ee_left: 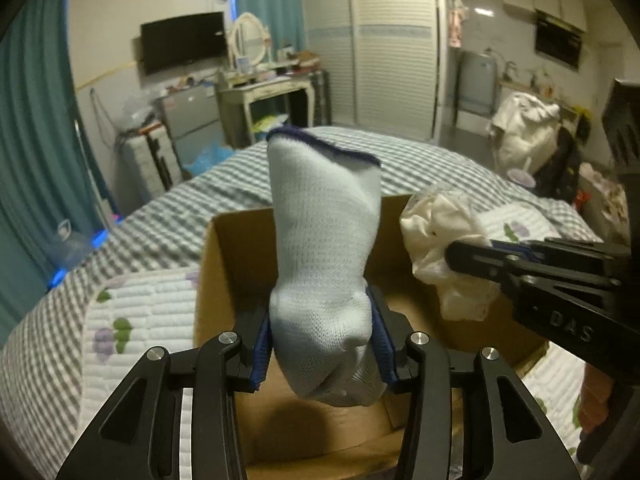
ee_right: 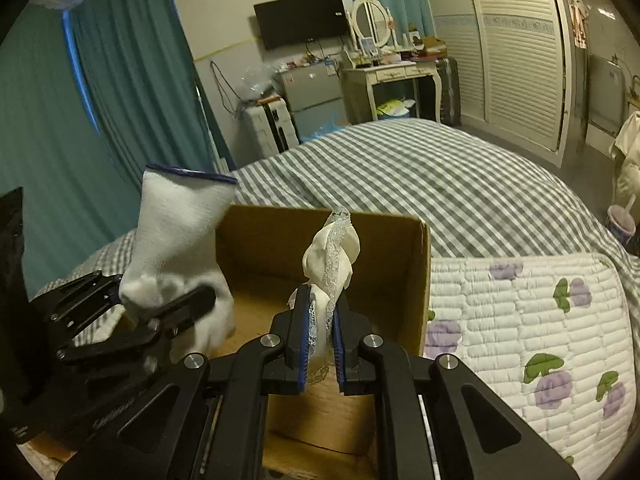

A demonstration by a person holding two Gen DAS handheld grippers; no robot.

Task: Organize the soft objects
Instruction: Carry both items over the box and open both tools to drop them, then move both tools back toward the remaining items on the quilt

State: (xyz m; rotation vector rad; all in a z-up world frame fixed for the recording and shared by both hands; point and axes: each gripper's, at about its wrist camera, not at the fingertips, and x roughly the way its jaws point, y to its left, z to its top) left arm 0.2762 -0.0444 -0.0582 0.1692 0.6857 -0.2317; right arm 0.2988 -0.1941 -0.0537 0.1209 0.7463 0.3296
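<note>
Landmark: open cardboard box (ee_left: 224,276) on a bed (ee_left: 440,168), its floor bare brown where visible. Left of the box — a quilted pad (ee_left: 132,320) with purple flowers, lying on the grey-checked cover. Over the box's left half — left gripper (ee_left: 322,344), jaws clamped on the toe end of a pale sock (ee_left: 324,240); the sock stands upright out of the blue pads (ee_left: 262,352), its dark-blue cuff uppermost, above the box's rim. Over the box's right half — right gripper (ee_right: 322,340), jaws pressed nearly together on a crumpled white cloth (ee_right: 332,256) with a strip of mesh down its front; the cloth rises from between the fingers, level with the box's far wall. In the left wrist view the same cloth (ee_left: 444,248) bulges beyond the right gripper's tip, just inside the box's right wall. Right of the box — more of the flowered pad (ee_right: 520,320). Beyond the box, across the room — a wall television (ee_right: 304,20) and a white dressing table (ee_right: 392,72).
</note>
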